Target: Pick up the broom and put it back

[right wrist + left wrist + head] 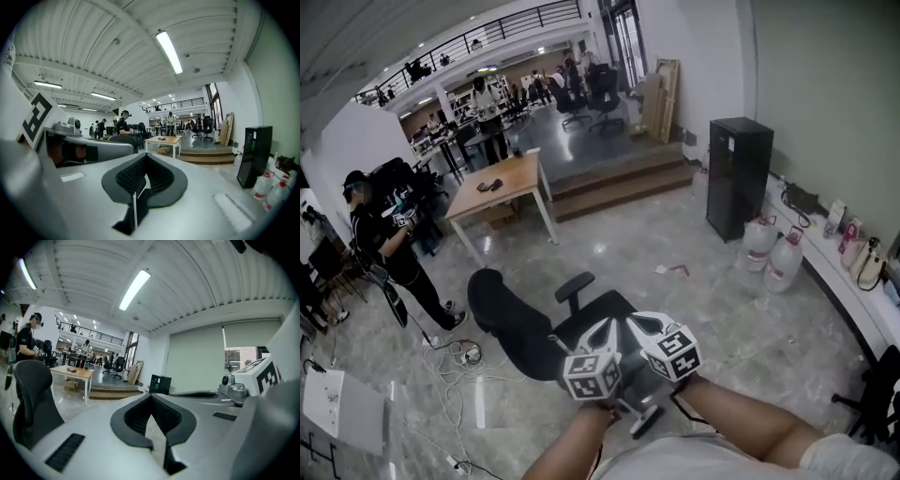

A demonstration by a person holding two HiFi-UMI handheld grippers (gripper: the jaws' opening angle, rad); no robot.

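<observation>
Bare forearms (741,422) reach out from the bottom of the head view, each holding a grey two-jaw tool topped by a marker cube. Both point away over the seat of a black mesh office chair (525,328) on the glossy grey stone floor (703,291). The left tool (602,330) has its black ribbed pads (136,416) meeting at the tips, with nothing between them. The right tool (639,323) is likewise closed and empty. Farther off stand a light wooden surface on white legs (497,187) and a tall black cabinet (738,173), with two clear water jugs (772,251) just beside the cabinet. A person in black clothes (384,244) stands at the left. Where the broom is, I cannot tell.
</observation>
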